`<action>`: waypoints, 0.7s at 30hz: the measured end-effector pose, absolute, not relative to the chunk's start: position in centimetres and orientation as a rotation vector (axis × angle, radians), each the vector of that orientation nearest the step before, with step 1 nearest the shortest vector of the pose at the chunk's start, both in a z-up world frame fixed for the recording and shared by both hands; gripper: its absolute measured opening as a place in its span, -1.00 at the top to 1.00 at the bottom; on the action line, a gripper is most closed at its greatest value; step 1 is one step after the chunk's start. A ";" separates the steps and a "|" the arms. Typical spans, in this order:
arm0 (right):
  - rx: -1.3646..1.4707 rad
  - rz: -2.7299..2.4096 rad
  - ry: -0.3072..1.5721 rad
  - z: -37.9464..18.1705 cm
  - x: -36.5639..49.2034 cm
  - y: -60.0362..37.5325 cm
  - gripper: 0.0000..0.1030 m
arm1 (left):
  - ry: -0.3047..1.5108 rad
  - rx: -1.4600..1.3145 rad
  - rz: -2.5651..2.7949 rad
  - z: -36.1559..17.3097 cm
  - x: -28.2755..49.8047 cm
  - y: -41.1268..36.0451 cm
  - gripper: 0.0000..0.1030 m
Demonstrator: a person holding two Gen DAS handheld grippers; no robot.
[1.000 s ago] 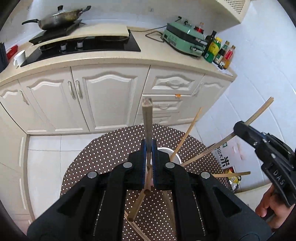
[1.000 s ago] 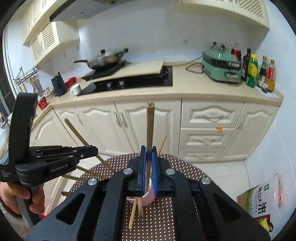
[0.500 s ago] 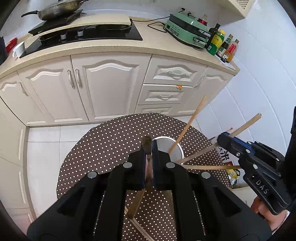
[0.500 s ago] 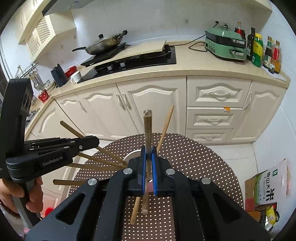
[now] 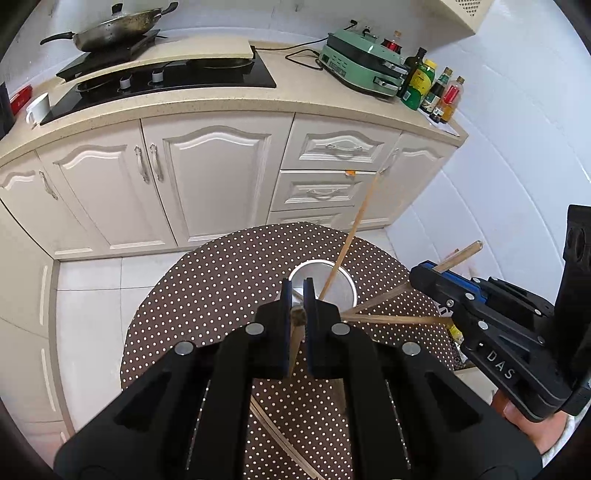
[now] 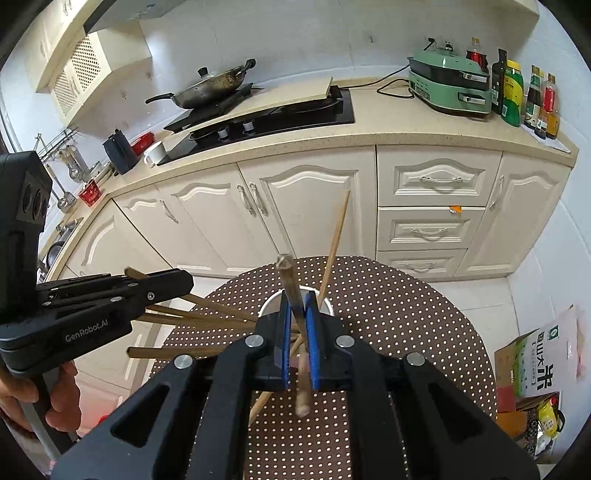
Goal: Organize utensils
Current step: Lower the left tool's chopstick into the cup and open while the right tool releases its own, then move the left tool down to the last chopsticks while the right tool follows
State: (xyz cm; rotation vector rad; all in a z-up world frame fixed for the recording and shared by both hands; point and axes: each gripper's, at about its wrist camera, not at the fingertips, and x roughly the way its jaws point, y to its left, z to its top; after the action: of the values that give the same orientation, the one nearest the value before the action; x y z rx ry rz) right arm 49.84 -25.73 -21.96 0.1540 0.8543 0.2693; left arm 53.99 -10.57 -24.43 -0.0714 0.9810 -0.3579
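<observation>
My left gripper (image 5: 297, 295) is shut on a wooden chopstick (image 5: 297, 316), seen end-on just in front of the metal cup (image 5: 347, 282) on the dotted round table (image 5: 221, 280). One chopstick (image 5: 354, 230) leans in the cup. My right gripper (image 6: 297, 310) is shut on another chopstick (image 6: 290, 284), tilted over the cup (image 6: 271, 301). Each gripper shows in the other's view: the right one (image 5: 424, 275), the left one (image 6: 181, 282). Several loose chopsticks (image 6: 192, 317) stick out sideways by the cup.
White kitchen cabinets (image 5: 214, 177) and a counter with a stove (image 5: 166, 77), wok (image 5: 114, 31), green appliance (image 5: 362, 62) and bottles (image 5: 428, 88) stand behind the table. A cardboard box (image 6: 535, 354) sits on the floor at the right. More chopsticks (image 5: 280, 439) lie on the table.
Both grippers have tipped down toward the cup and come closer to it. The held chopsticks have swung from upright to pointing at the cameras.
</observation>
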 end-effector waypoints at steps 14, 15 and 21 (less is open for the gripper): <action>0.203 0.238 0.711 -16.7 45.3 -25.4 0.29 | 0.799 -0.031 -0.310 -19.0 48.3 -8.5 -0.16; 0.202 0.237 0.704 -16.4 45.0 -25.2 0.28 | 0.785 -0.025 -0.302 -18.6 47.9 -8.3 -0.20; 0.188 0.248 0.661 -14.8 42.3 -23.2 0.23 | 0.696 -0.006 -0.238 -16.5 44.4 -6.0 -0.36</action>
State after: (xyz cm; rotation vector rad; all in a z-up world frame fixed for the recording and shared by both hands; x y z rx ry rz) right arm 42.34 -23.19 -14.85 0.1877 0.6612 0.2485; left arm 44.36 -6.02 -16.47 -0.0059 0.6959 -0.2380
